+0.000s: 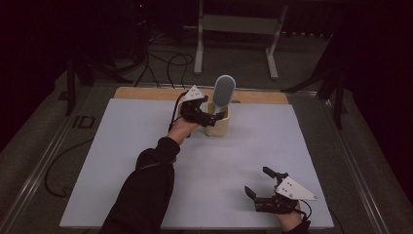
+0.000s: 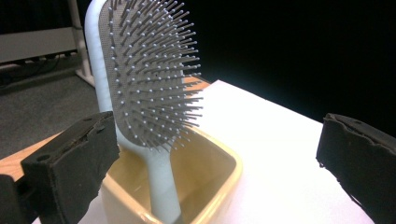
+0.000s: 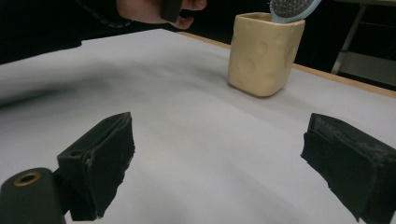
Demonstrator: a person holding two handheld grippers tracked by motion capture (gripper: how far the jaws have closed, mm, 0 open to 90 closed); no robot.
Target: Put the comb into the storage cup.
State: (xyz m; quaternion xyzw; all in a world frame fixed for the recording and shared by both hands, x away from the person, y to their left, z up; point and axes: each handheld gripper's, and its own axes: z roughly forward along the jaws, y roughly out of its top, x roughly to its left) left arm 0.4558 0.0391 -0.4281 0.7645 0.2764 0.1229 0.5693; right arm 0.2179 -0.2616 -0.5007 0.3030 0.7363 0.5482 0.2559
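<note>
Dark room, white worktop [image 1: 146,146]. Hairbrush [image 1: 223,91] stands handle-down in cream cup [image 1: 217,125] at far edge. Your left tool [image 1: 214,116] sits at cup, jaws spread wide, pinching nothing. Right tool [image 1: 260,184] idle near you, also spread. If lifting brush – center jaws on handle w/o tipping cup, then close.

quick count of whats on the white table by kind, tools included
hairbrush: 1, standing handle-down in the cup
cream cup: 1
handheld tool: 2, the left tool open at the cup, the right tool open near the front edge
total: 4
</note>
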